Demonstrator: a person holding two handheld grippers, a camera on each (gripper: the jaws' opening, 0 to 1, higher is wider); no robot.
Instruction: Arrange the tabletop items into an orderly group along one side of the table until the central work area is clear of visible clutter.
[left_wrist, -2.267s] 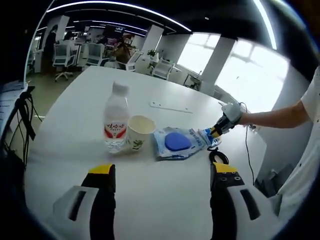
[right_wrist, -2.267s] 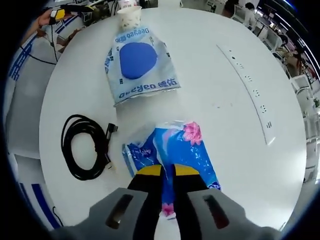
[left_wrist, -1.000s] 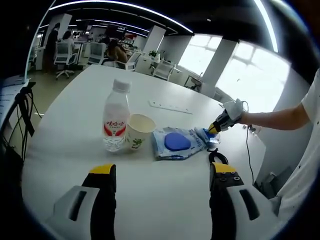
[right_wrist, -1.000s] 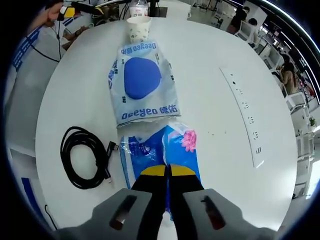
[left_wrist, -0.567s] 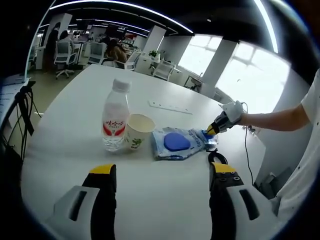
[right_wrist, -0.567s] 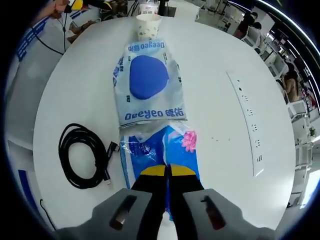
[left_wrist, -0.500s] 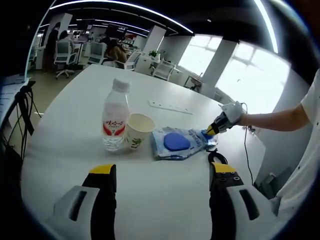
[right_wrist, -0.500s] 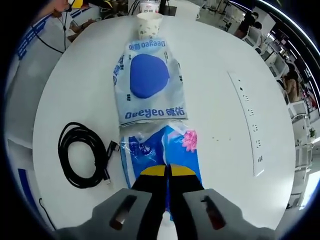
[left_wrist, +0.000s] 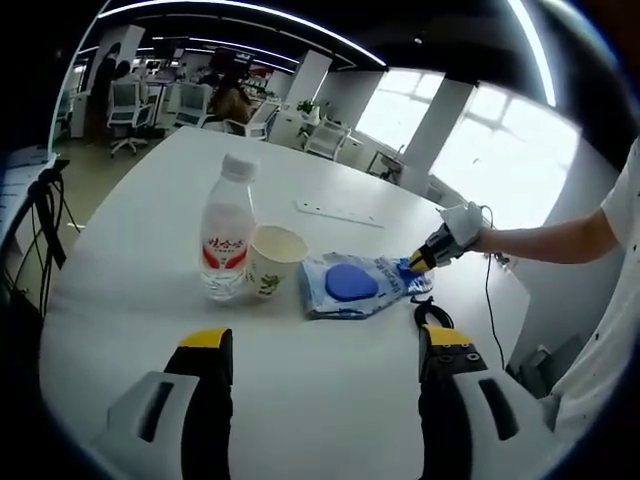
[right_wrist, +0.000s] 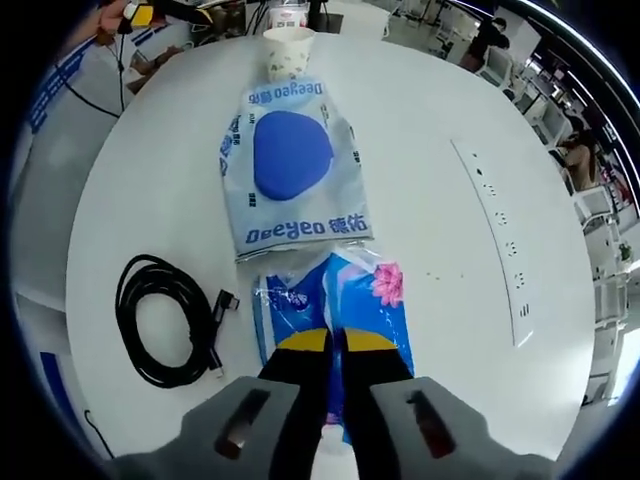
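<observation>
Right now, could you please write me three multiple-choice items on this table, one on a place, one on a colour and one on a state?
1. Where does the paper cup stand?
A. between the water bottle and the wipes pack
B. on the coiled cable
C. on the floor

2. What colour is the wipes pack's oval lid?
A. red
B. blue
C. green

3. How is the right gripper?
A. wide open over the cup
B. holding the cable
C. shut on the tissue pack

Key: 1 A, the left gripper view shows the row bottle, cup, pack. 2 B, the lid is plainly blue. 3 C, its jaws pinch the flowered pack's near end.
</observation>
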